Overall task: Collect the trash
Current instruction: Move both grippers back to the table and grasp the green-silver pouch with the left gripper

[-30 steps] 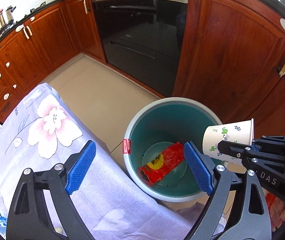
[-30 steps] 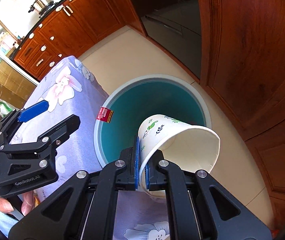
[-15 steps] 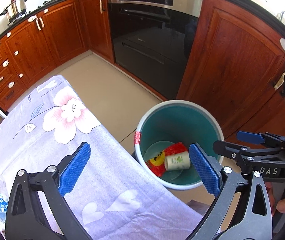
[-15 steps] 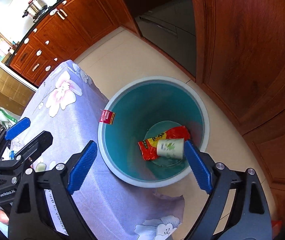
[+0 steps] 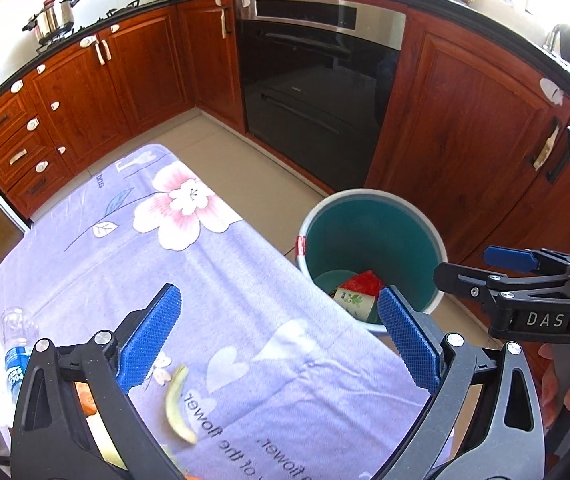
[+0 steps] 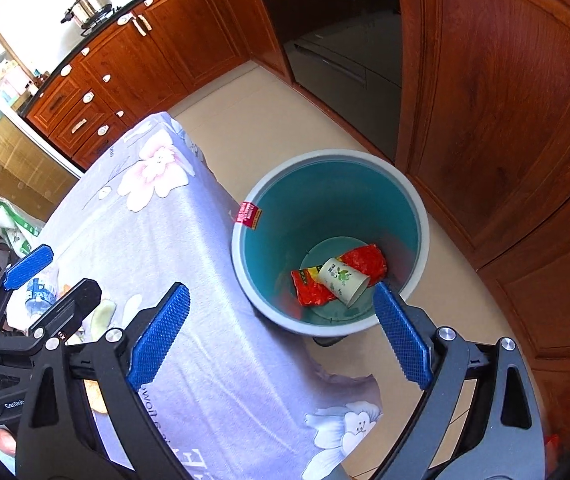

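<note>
- Counter under a lilac floral cloth fills the lower left of both views; wooden cabinets and a built-in oven run behind it.
- Teal bin with a pale rim stands on the tiled floor just beside the counter's edge, red tag on its rim.
- Left tongs: jaws wide, nothing between the blue pads, over the cloth near the bin side.
- Right tongs: jaws opening, already wide, nothing between the pads; they hang over the counter edge and the bin's near rim.
- Red wrapper lies on the bin floor.
- Paper cup with green print lies on its side on top of the wrapper, mouth toward the lower right in the right wrist view; apart from both tongs.
- Plastic bottle with a blue label sits at the counter's left edge.
- Pale green peel lies on the cloth below the left tongs; an orange scrap shows behind the left finger, too hidden to identify.
</note>
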